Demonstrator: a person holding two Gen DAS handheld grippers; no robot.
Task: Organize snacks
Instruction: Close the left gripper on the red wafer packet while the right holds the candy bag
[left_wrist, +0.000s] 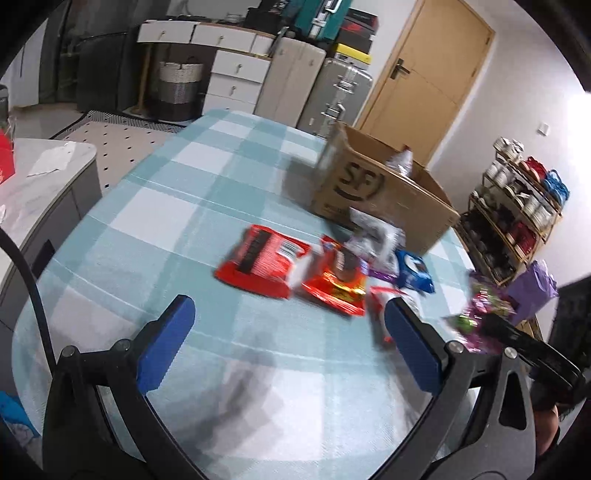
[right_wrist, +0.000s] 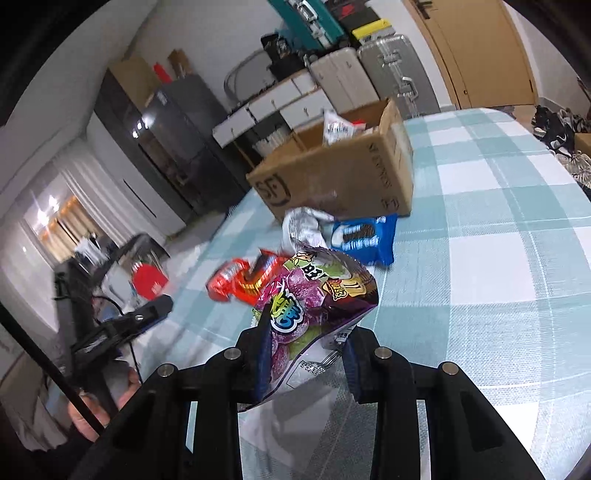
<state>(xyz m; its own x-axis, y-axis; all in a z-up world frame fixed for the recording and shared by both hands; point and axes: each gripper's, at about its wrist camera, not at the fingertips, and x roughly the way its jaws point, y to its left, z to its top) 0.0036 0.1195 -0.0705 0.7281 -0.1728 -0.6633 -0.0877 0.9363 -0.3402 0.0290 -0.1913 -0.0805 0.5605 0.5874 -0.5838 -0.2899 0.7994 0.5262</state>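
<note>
Two grippers are in view above a table (left_wrist: 155, 206) covered in a teal-and-white checked cloth. The right gripper (right_wrist: 308, 343) is clamped on a purple and green candy bag (right_wrist: 314, 295), which hangs clear of the cloth. The left gripper (left_wrist: 291, 343) stands wide apart with nothing between its blue pads (left_wrist: 168, 343), over bare cloth. Loose snacks lie in a cluster near the cardboard box (left_wrist: 373, 192): a red packet (left_wrist: 262, 258), an orange-red packet (left_wrist: 336, 288) just beside it, a crumpled silver wrapper (left_wrist: 373, 236) against the box wall, and a blue cookie pack (left_wrist: 413, 271). One silvery packet (right_wrist: 338, 127) sticks up from inside the open box.
</note>
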